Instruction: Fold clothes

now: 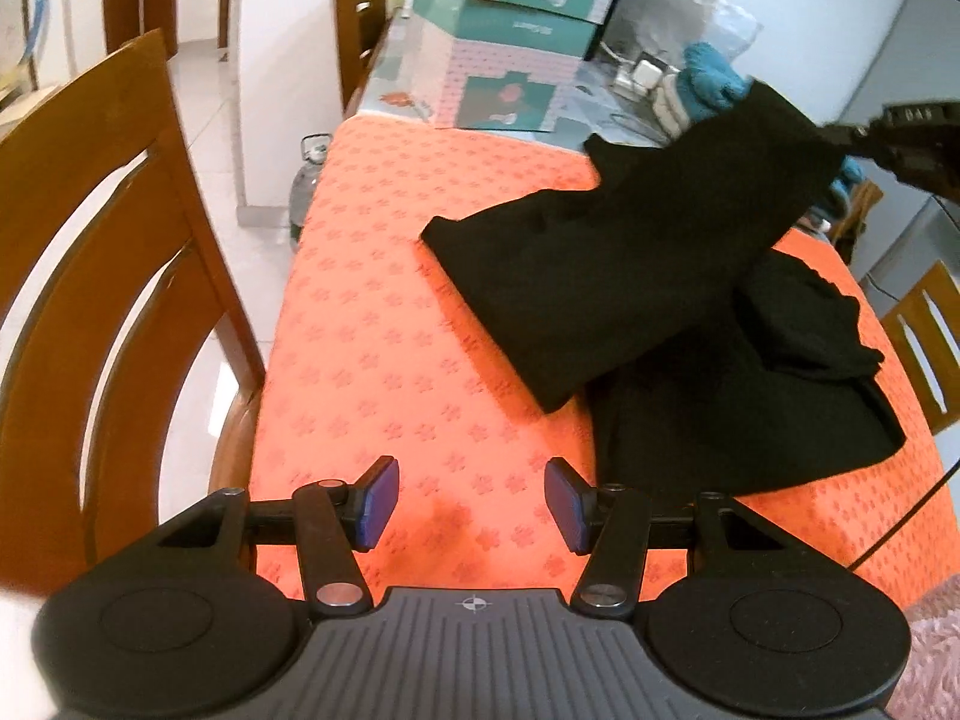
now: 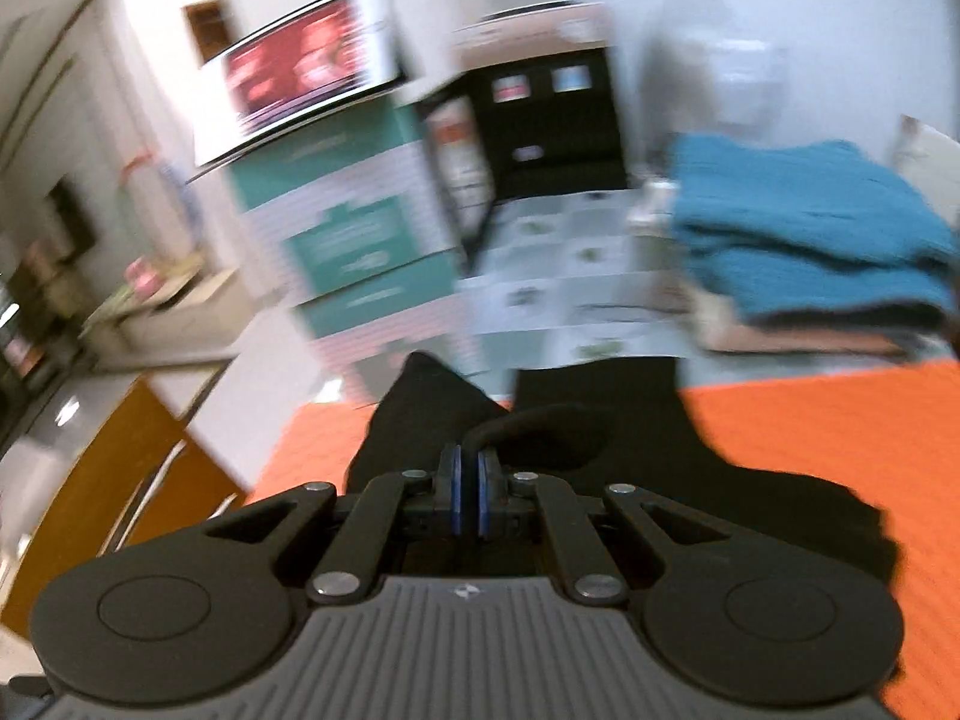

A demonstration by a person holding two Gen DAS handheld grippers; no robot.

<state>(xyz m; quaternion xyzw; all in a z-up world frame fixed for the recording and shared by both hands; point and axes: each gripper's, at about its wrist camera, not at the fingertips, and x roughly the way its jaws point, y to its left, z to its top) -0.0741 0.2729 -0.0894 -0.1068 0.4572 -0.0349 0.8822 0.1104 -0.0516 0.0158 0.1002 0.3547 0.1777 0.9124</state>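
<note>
- Wooden chair (image 1: 108, 276) stands at the table's left edge, beside the orange tablecloth (image 1: 384, 300).
- Your left gripper (image 1: 472, 504) hangs over bare cloth, blue pads apart, nothing between them.
- Teal boxes (image 1: 510, 42) are stacked at the far end of the table.
- Black garment (image 1: 630, 276) lies right of centre on the tablecloth, one flap lifted toward the upper right, the rest bunched beneath it.
- Your right gripper (image 2: 471, 498) has its pads pressed together, pinching the black garment's edge; that view is motion-blurred.
- Blue folded cloth (image 2: 804, 234) sits far right, behind the garment.
</note>
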